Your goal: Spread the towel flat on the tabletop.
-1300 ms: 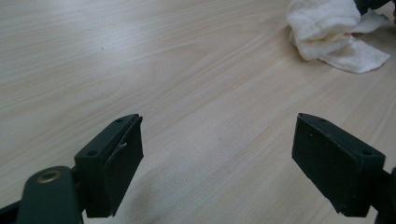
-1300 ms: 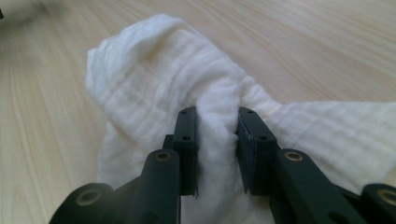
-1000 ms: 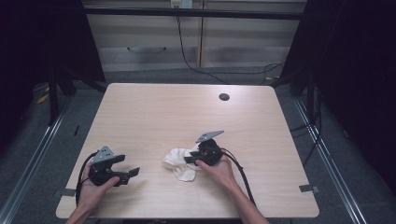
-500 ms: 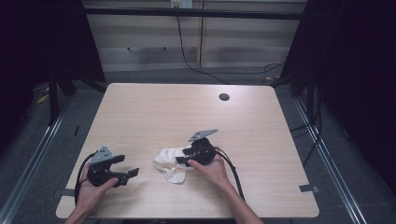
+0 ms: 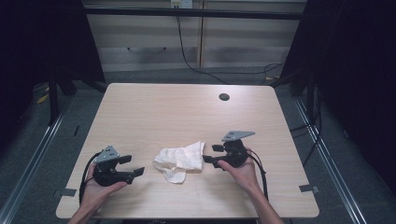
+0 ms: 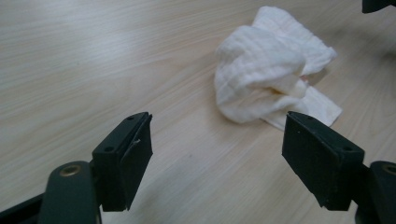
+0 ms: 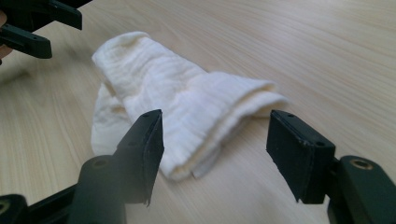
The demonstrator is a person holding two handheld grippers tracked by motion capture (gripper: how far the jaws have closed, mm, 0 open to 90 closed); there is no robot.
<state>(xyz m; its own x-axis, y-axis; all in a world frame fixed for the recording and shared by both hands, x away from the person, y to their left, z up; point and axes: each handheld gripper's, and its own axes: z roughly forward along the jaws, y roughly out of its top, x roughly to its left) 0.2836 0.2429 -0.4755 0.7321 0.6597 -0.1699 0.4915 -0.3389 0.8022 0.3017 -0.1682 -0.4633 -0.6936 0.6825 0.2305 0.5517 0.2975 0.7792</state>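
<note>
A crumpled white cloth (image 5: 180, 161) lies on the wooden table (image 5: 154, 112) between my two grippers. My left gripper (image 5: 133, 166) rests at the cloth's left, open; its jaws have just been closing a little, with nothing between them. In the left gripper view its jaws (image 6: 219, 154) point at the cloth (image 6: 266, 79) ahead. My right gripper (image 5: 211, 154) sits just right of the cloth, open; its jaws have just been opening. In the right gripper view, the cloth's folded end (image 7: 163, 84) lies loose in front of the right gripper (image 7: 217, 149), not pressed by the pads.
A dark round grommet (image 5: 224, 97) sits near the table's far right edge. Black cables (image 5: 187, 51) run across the floor behind the table. The other gripper's tips show at the top corners of each gripper view (image 6: 378, 4) (image 7: 37, 23).
The right gripper, earlier down on the cloth, has let it go and drawn back to the right, jaws now apart. The cloth lies more stretched out. The left gripper has stayed put.
</note>
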